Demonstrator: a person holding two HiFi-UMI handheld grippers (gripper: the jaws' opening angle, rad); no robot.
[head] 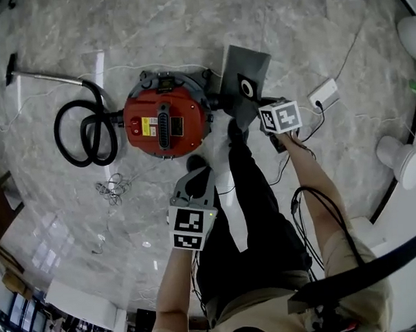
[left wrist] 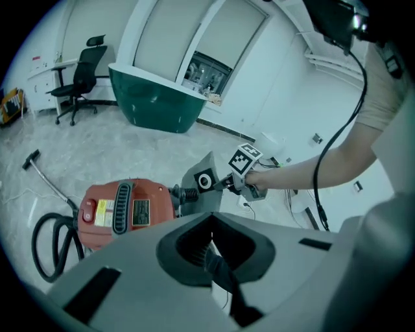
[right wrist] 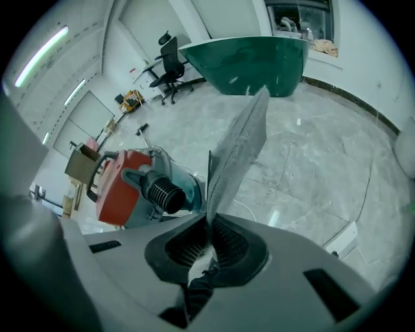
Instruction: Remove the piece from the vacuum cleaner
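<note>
A red canister vacuum cleaner [head: 166,121] stands on the marble floor, seen also in the left gripper view [left wrist: 123,211]. My right gripper [head: 258,107] is shut on a flat grey filter piece [head: 244,78] with a black collar and white ring. It holds the piece upright just right of the vacuum. In the right gripper view the piece [right wrist: 237,152] rises from the shut jaws [right wrist: 209,224], apart from the black ribbed port [right wrist: 162,191]. My left gripper [head: 195,182] hangs shut and holds nothing, near the vacuum's front [left wrist: 211,249].
A black hose [head: 86,133] coils left of the vacuum, with a metal wand [head: 49,78] behind it. A white power strip [head: 323,93] and cables lie at the right. A tangle of white cord [head: 112,189] lies near the front. The person's dark-trousered legs [head: 254,201] stand below.
</note>
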